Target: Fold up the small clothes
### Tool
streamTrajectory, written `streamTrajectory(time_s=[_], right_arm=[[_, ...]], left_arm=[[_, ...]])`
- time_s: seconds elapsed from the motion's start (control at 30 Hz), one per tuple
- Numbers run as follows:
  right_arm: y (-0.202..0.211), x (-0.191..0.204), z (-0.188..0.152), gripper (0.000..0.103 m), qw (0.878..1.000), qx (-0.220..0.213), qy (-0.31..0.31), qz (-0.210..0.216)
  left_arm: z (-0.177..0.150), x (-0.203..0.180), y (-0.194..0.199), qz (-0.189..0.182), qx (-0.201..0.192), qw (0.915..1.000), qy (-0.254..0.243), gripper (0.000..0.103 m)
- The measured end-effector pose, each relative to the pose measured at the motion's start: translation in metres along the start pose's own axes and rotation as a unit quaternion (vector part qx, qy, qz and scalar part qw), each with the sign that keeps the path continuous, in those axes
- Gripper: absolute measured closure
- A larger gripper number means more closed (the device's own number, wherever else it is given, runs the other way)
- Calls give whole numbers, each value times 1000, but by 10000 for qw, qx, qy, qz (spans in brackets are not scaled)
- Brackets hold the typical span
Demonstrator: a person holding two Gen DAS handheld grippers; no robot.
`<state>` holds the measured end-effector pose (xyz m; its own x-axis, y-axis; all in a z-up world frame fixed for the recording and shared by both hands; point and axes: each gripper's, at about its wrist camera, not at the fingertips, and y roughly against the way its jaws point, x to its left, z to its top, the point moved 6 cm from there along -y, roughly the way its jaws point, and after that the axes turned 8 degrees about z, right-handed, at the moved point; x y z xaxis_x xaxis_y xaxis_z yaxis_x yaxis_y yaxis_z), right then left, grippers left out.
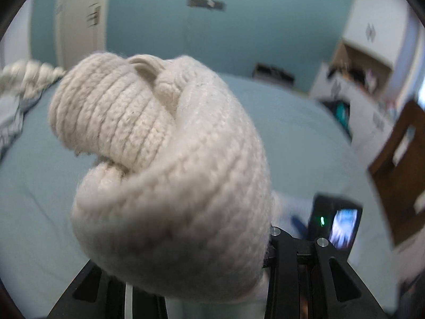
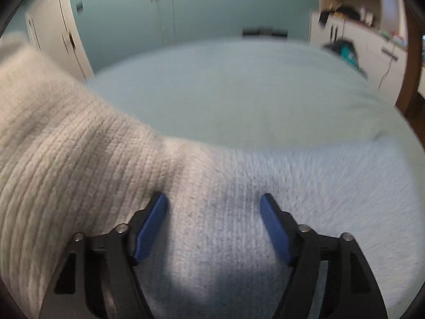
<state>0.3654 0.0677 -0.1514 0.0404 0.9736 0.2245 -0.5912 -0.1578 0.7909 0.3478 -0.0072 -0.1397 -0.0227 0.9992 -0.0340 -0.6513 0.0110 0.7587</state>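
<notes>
A cream knitted garment [image 1: 164,164] is bunched up in my left gripper, which is shut on it; the knit hides both fingertips and fills the middle of the left wrist view, lifted above the bed. In the right wrist view the same knit [image 2: 79,159] spreads from the upper left down over the bed and under my right gripper [image 2: 213,207]. The right gripper is open, its blue pads [image 2: 152,226] just above the cloth, touching nothing I can make out. The right gripper's body with a small lit screen [image 1: 337,226] shows at lower right of the left wrist view.
The pale blue bed [image 2: 239,87] stretches ahead. Other crumpled clothes [image 1: 24,85] lie at the bed's far left. A white door [image 2: 55,32] stands at left, white shelving with clutter [image 2: 353,26] at right, and a brown wooden frame [image 1: 401,164] at the right edge.
</notes>
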Motion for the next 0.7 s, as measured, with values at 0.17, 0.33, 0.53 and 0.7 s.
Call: streamTrajectory(time_s=[0.17,0.33,0.53,0.7], right_arm=[[26,9,2,32,9983,-356,28,463],[37,25,-1,26,9951,-439,125,878],[46,11,-2,25,9846,310,-630,1601],[110,-78,18,25,9756,237,-1873,1120]], left_arm=[[6,-8,1,105,-136,9996,-209,65],[7,-2,8,97,-105,9996,-239,65],[6,-19,19,255,-402,9959,-775,65],[0,-85,34,917,-914,9714,-1993,65]])
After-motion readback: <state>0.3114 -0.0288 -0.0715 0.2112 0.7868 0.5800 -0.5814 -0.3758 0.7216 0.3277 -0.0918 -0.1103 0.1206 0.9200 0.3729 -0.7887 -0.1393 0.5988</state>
